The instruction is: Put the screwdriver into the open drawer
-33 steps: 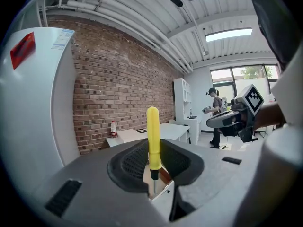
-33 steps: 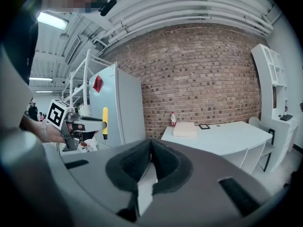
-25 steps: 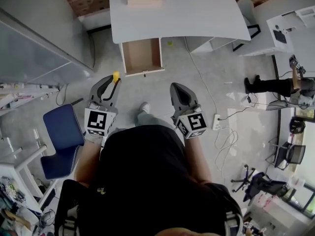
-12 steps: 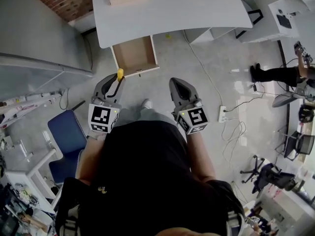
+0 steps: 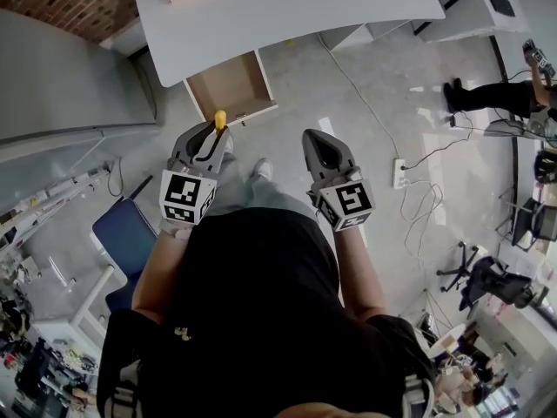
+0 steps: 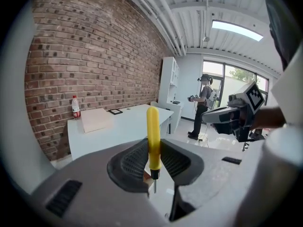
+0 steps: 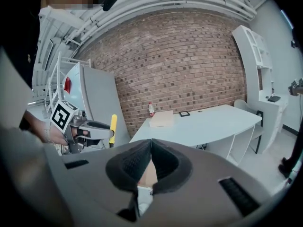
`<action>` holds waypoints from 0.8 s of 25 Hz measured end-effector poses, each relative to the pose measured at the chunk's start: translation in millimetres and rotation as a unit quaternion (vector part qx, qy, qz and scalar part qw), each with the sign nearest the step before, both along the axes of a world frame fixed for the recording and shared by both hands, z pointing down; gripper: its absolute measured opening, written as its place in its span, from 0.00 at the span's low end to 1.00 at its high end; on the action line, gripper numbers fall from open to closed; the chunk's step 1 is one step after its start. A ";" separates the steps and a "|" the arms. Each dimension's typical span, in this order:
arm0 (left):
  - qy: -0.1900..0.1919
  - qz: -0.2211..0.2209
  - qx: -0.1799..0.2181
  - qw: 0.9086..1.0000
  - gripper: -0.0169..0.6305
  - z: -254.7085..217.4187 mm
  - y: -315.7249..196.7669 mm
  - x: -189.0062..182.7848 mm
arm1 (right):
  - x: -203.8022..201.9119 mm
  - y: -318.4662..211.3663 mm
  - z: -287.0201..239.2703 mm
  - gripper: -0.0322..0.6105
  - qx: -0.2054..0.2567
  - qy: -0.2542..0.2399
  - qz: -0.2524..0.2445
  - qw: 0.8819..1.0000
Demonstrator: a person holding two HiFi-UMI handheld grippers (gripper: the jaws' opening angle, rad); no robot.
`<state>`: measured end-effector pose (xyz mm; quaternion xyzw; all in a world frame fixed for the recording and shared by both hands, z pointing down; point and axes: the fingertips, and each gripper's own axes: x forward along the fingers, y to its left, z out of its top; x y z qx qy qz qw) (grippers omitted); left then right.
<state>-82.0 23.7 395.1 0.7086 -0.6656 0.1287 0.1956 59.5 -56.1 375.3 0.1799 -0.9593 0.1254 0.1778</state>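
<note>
- screwdriver point(image 6: 153, 126): bright yellow handle, black collar, silver shaft.
- left gripper point(image 6: 152, 156) and right gripper point(image 7: 150, 157): grey shells, black ribbed pads point(image 6: 129, 163), and cubes patterned with black-and-white squares.
- drawer point(image 5: 228, 85): pale brown inside, white front edge.
- desk point(image 5: 296, 7): white top.
- wall point(image 6: 80, 56): red-brown brick with pale mortar lines.
- bottle point(image 6: 75, 107): clear, with red cap and red label.
- chair point(image 5: 124, 233): blue seat.
- person's top point(image 5: 252, 303): black.
- floor point(image 5: 287, 103): light grey.
</note>
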 end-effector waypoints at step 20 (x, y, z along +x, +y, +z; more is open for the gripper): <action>0.096 0.095 -0.120 0.984 0.15 137.5 -94.7 -17.8 | -9.7 -33.8 67.0 0.07 -0.051 0.060 0.128 0.989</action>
